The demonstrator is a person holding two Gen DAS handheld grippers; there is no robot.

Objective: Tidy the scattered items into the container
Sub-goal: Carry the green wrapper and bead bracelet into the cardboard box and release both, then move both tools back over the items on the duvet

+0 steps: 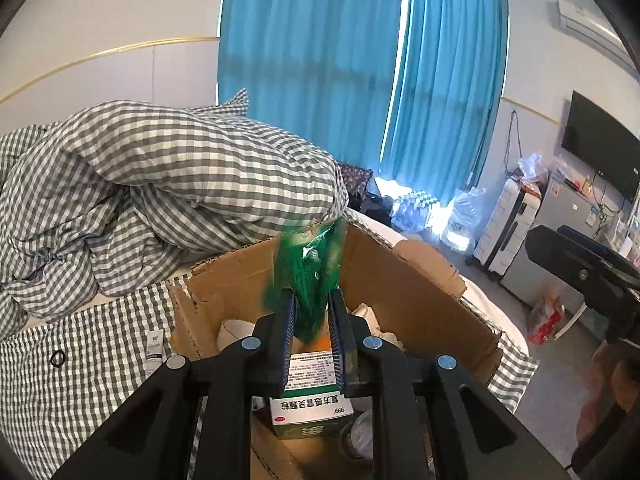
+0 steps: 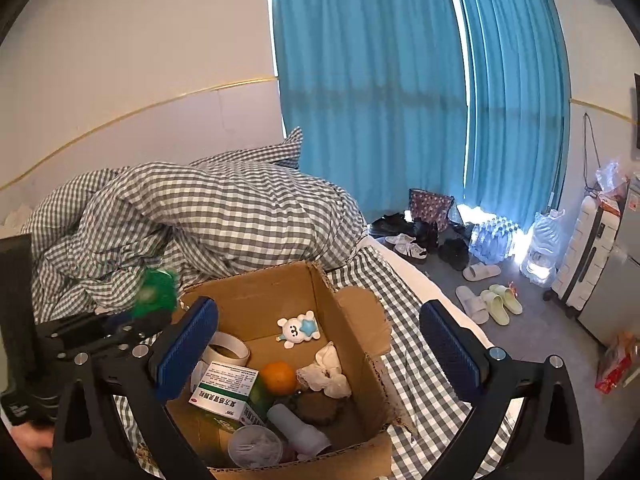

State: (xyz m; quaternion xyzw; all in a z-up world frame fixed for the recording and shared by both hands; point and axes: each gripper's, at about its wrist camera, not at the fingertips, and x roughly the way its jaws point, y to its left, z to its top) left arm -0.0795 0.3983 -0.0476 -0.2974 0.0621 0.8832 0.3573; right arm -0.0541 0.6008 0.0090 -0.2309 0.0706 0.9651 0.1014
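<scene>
My left gripper [image 1: 311,312] is shut on a green plastic packet [image 1: 310,276] and holds it above the open cardboard box [image 1: 404,280] on the bed. The packet also shows blurred in the right wrist view [image 2: 154,294], left of the box [image 2: 348,312]. The box holds a green and white medicine box [image 2: 228,392], an orange [image 2: 278,378], a tape roll [image 2: 226,350], a small bear toy [image 2: 298,328], a white cloth [image 2: 326,372] and a clear lidded cup [image 2: 254,446]. My right gripper [image 2: 320,356] is open and empty, above the box.
A rumpled checked duvet [image 1: 160,184] lies behind the box. A small white tube [image 1: 154,346] and a black ring [image 1: 58,358] lie on the checked sheet left of the box. Shoes, slippers [image 2: 488,300], water bottles and a suitcase [image 2: 588,248] are on the floor at right.
</scene>
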